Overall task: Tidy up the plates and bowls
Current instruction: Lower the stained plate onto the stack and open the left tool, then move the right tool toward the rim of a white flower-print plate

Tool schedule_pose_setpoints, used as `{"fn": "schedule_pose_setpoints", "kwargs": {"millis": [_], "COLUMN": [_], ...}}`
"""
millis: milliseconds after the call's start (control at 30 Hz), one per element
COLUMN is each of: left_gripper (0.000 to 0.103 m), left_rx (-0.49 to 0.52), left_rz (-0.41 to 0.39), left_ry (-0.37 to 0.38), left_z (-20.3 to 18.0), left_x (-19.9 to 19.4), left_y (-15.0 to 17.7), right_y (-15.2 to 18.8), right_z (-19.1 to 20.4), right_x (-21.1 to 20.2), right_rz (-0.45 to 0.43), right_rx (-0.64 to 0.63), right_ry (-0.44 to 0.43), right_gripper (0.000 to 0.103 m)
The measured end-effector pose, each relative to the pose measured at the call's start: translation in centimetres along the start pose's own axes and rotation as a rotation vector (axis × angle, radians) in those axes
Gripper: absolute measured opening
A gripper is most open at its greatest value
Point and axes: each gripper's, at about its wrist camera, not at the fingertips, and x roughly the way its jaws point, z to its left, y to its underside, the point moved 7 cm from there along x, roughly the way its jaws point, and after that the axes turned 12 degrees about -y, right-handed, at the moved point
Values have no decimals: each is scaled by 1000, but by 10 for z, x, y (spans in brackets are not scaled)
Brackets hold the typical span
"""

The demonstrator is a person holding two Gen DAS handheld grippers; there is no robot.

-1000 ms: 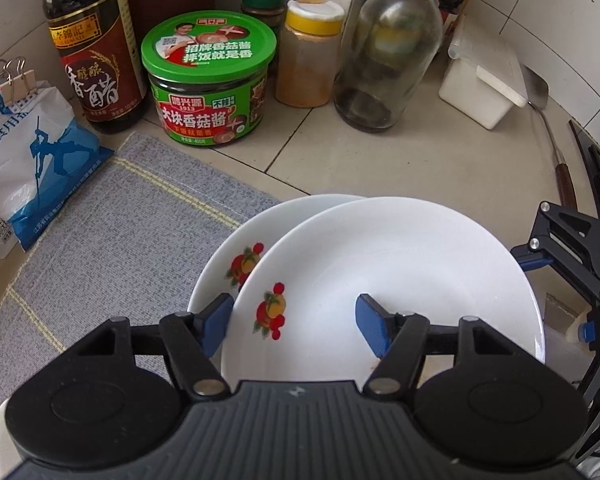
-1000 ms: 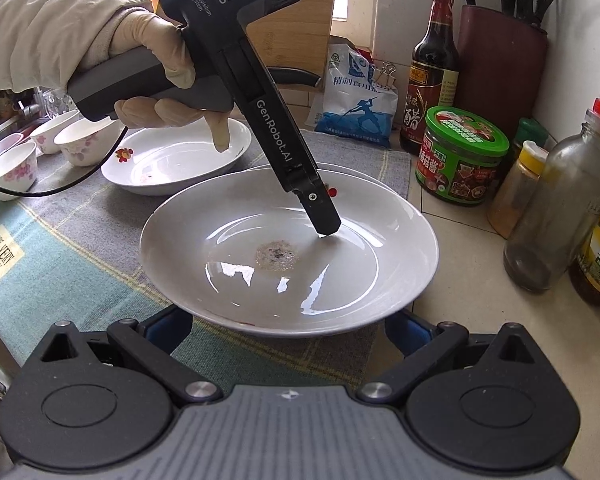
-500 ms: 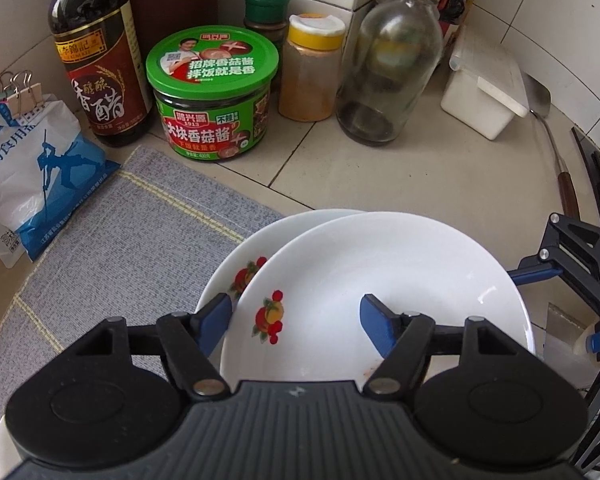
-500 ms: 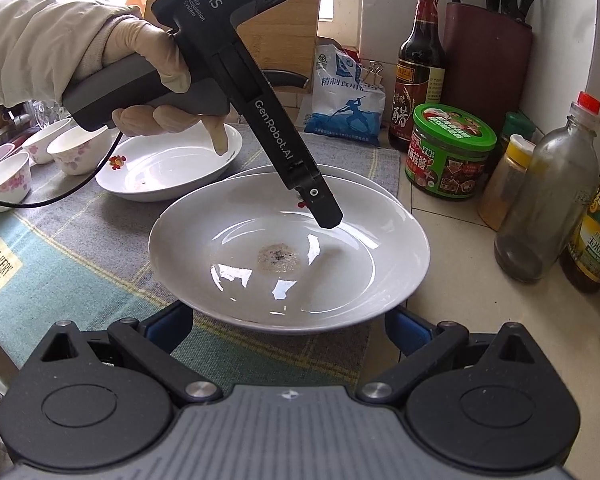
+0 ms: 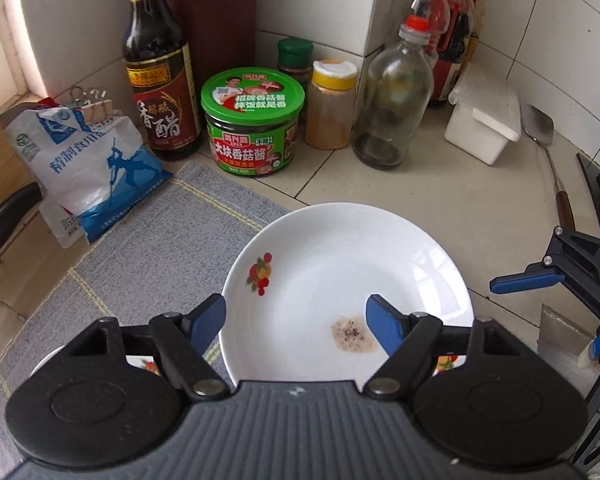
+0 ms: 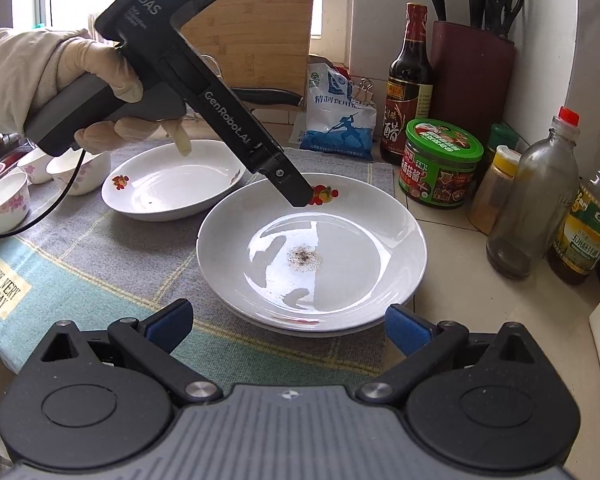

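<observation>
Resting stacked, plate lies beyond right gripper's parted fingers.

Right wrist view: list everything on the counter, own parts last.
plates: two stacked, white, mat's right edge
third plate: one, white, mat, behind-left
bowls: at least three, white floral, far left
mat: one, grey-green check
salt bag: one, blue-white, back
vinegar bottle: one, dark
green jar: one
knife block: one, maroon
left gripper: black, over stack, fingers' state unclear
right gripper: blue fingers, open, before the stack
</observation>
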Motion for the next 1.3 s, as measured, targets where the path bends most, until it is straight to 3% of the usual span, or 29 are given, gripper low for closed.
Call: {"fn": "schedule_pose_setpoints", "kwargs": {"millis": [133, 300, 467, 567, 733, 1000, 1200, 1300], "left_gripper": [85, 91, 92, 92, 92, 92, 92, 92], "left_rx": [-46, -130, -199, -222, -281, -324, -346, -370], "left_rz": [-90, -183, -190, -171, -146, -102, -101, -92], "left_ry": [-64, -200, -357, -409, -405, -348, -328, -355], "left_z": [4, 13, 23, 27, 35, 44, 49, 54], "left_x": [-40, -84, -103, -105, -102, -77, -67, -58], "left_y": [17, 57, 113, 143, 179, 208, 208, 206], "right_y": [-2, -1, 1, -1, -13, -20, -25, -33], "right_z": [16, 38, 57, 66, 82, 112, 113, 104], "right_x": [-7, -10, -1, 6, 14, 12, 14, 25], "right_rz": [-19, -40, -36, -29, -27, -1, 21, 32], "right_rx": [7, 25, 63, 83, 94, 118, 121, 95], "right_ry": [26, 49, 70, 81, 129, 217, 202, 166], "right_gripper": [103, 103, 103, 103, 103, 103, 103, 103]}}
